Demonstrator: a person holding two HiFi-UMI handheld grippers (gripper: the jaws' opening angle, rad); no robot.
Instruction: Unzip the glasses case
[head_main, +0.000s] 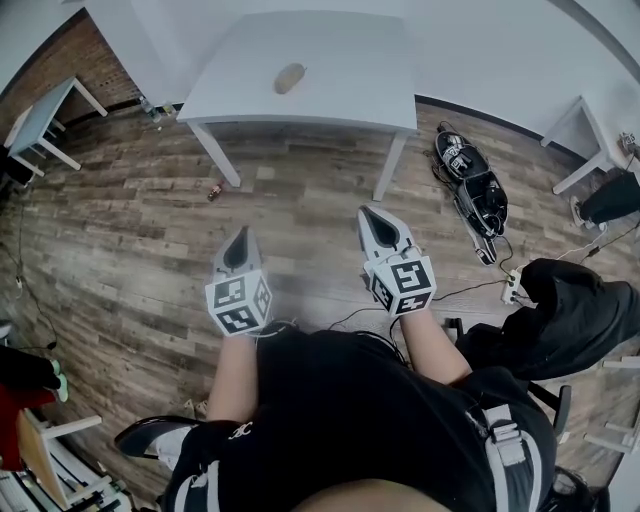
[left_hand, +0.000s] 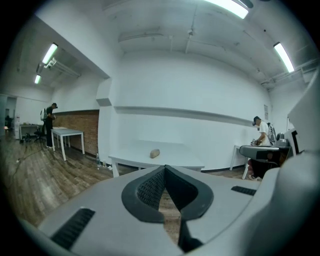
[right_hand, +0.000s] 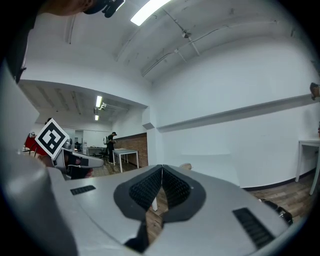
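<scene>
Held out side by side, left gripper (head_main: 238, 246) and right gripper (head_main: 378, 228) both closed.
Each pair of jaws meets at the tips with nothing between them. The left tilts slightly downward, the right points about level, with bare forearms (head_main: 232, 375) behind them.

White bench (head_main: 340, 70) stands well ahead of your left hand-held gripper (head_main: 238, 250) & right hand-held gripper (head_main: 380, 228), on the wood-plank floor (head_main: 130, 230). On top: one tan oval glasses case (head_main: 290, 78), approx mid-bench, ahead of & between both. Black gear w/ cables (head_main: 472, 180) lies on the floor, right of your right one.
</scene>
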